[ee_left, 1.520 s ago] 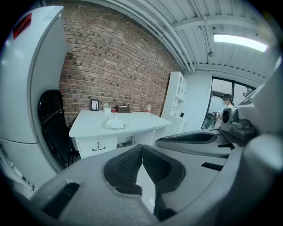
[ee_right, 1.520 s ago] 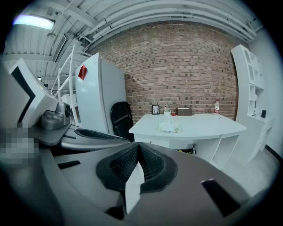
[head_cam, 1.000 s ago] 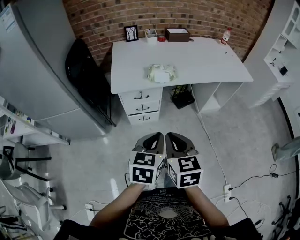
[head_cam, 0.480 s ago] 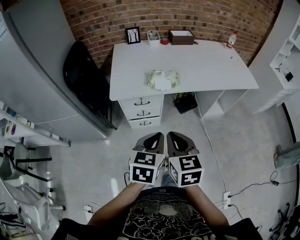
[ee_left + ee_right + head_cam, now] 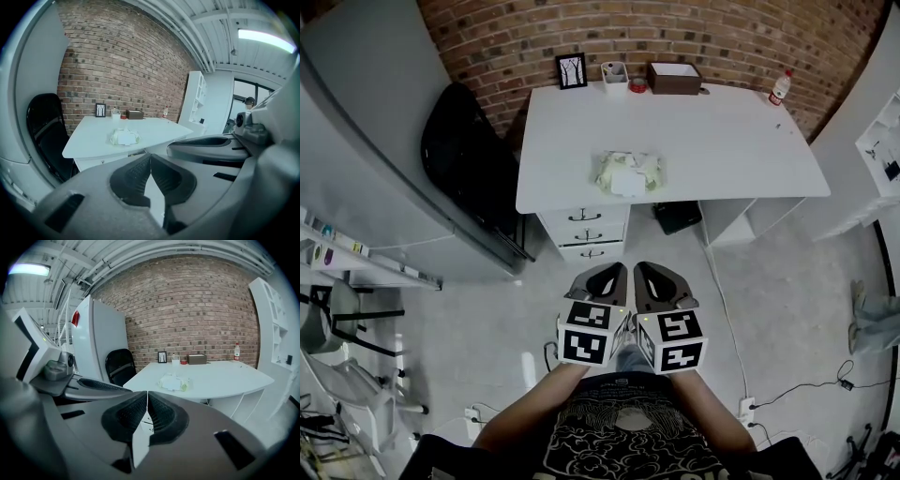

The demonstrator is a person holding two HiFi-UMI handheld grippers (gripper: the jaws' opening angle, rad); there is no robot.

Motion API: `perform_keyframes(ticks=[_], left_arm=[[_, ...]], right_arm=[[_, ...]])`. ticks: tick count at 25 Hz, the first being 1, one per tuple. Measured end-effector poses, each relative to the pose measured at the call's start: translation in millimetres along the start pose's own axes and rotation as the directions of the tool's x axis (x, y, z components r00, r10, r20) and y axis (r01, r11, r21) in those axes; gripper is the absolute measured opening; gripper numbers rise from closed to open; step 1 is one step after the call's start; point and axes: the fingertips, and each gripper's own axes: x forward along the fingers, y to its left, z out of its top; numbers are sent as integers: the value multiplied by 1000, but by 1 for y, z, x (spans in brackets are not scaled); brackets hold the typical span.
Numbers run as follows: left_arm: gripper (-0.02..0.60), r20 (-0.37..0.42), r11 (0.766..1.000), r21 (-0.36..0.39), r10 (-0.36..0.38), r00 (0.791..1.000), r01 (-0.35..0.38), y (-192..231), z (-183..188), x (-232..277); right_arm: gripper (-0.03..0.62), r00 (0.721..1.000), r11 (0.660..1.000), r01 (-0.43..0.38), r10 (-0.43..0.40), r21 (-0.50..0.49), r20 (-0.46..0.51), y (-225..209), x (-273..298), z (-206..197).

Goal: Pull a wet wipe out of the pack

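Observation:
The wet wipe pack lies near the front edge of the white desk, pale green with a white top; it also shows in the left gripper view and the right gripper view. My left gripper and right gripper are held side by side over the floor, well short of the desk. Both have their jaws closed tip to tip with nothing between them.
A black chair stands left of the desk beside a large grey cabinet. Drawers sit under the desk. A picture frame, cup, brown box and bottle line the desk's back. Cables lie on the floor.
The desk and pack have slid lower and larger in the head view, so I have come closer. Both grippers keep the same shut pose.

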Motion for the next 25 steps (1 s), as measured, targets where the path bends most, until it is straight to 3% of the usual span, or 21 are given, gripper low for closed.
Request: perform_keyframes(ticks=[13, 25], left_arm=[[14, -21, 998, -6, 63, 998, -63, 4, 30, 65], [14, -31, 991, -17, 129, 991, -130, 5, 46, 101]], right_arm=[[18, 998, 998, -61, 61, -4, -7, -61, 42, 21], [18, 990, 990, -141, 141, -17, -16, -92, 65, 31]])
